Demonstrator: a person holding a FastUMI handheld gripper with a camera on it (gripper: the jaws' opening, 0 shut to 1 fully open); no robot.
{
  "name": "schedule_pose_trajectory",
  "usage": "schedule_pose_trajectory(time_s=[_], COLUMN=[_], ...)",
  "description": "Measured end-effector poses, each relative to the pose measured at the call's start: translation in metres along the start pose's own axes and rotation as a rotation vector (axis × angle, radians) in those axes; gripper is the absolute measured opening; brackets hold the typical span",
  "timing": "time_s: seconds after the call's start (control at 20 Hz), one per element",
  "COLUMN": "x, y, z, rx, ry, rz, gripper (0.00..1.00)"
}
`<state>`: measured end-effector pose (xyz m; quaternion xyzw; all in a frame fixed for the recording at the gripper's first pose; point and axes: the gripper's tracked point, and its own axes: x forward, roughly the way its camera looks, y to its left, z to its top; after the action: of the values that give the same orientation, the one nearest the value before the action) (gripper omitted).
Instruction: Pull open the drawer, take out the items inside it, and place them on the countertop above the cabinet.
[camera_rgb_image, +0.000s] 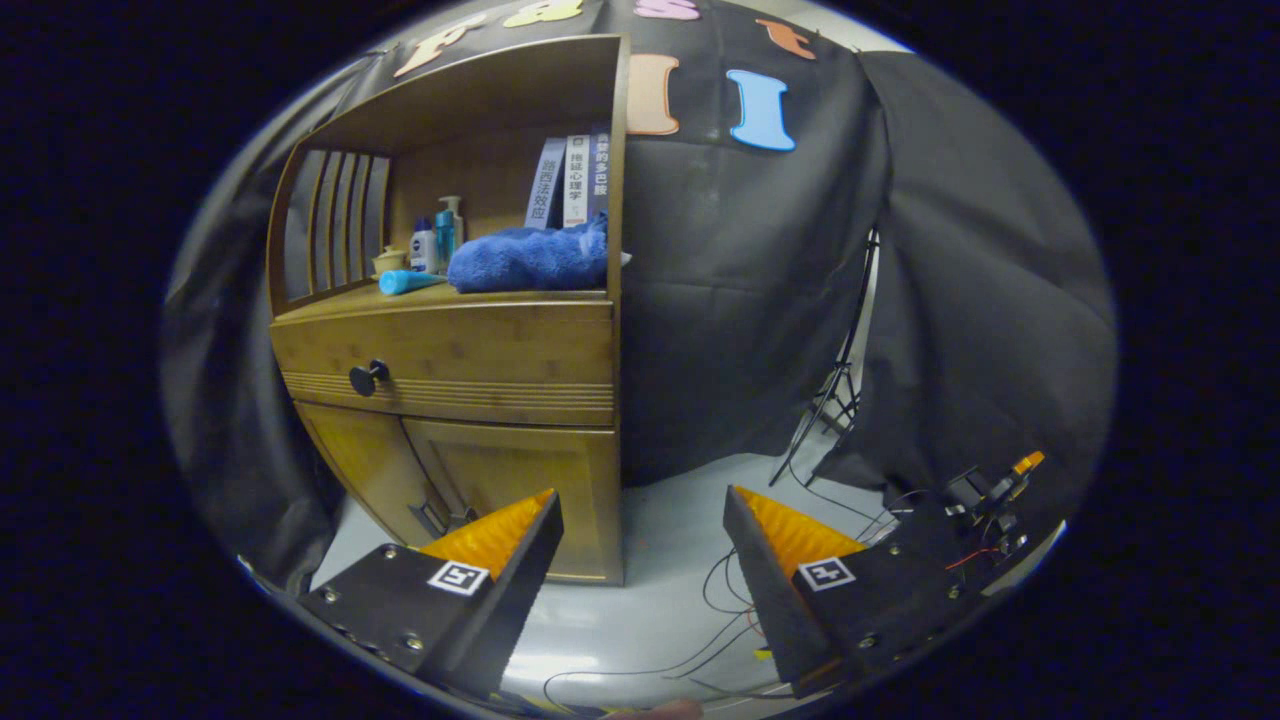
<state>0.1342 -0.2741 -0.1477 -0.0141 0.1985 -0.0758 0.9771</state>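
Observation:
A wooden cabinet (520, 470) stands ahead and to the left of my fingers. Its drawer (450, 360) is closed, with a dark round knob (368, 377) near its left end. The countertop (440, 297) above the drawer carries a blue towel (530, 260), a blue tube (405, 282) lying flat, several bottles (440, 240) and a small cream jar (388, 261). My gripper (640, 500) is open and holds nothing. It sits well back from the cabinet, with the drawer knob beyond and left of the left finger.
Three books (570, 185) lean at the back of the shelf. Two lower cabinet doors (480, 480) sit under the drawer. A light stand (835, 400) rises against the black cloth to the right. Loose cables (720, 600) trail over the pale floor.

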Motion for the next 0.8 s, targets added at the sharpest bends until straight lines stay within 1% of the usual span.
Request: schedule_pose_trajectory(time_s=[0.15,0.25,0.45,0.6,0.8], x=[0.002,0.002,-0.002,-0.005,-0.004], y=[-0.012,-0.017,-0.018,-0.019,-0.018], z=[-0.002,-0.006,0.000,0.006,0.005], rx=[0.020,0.021,0.017,0.038,0.052], ry=[-0.026,-0.019,-0.038,-0.066,-0.068], rz=[0.003,0.006,0.026,0.042,0.050], gripper=[0.97,0.97,0.97,0.97,0.97])
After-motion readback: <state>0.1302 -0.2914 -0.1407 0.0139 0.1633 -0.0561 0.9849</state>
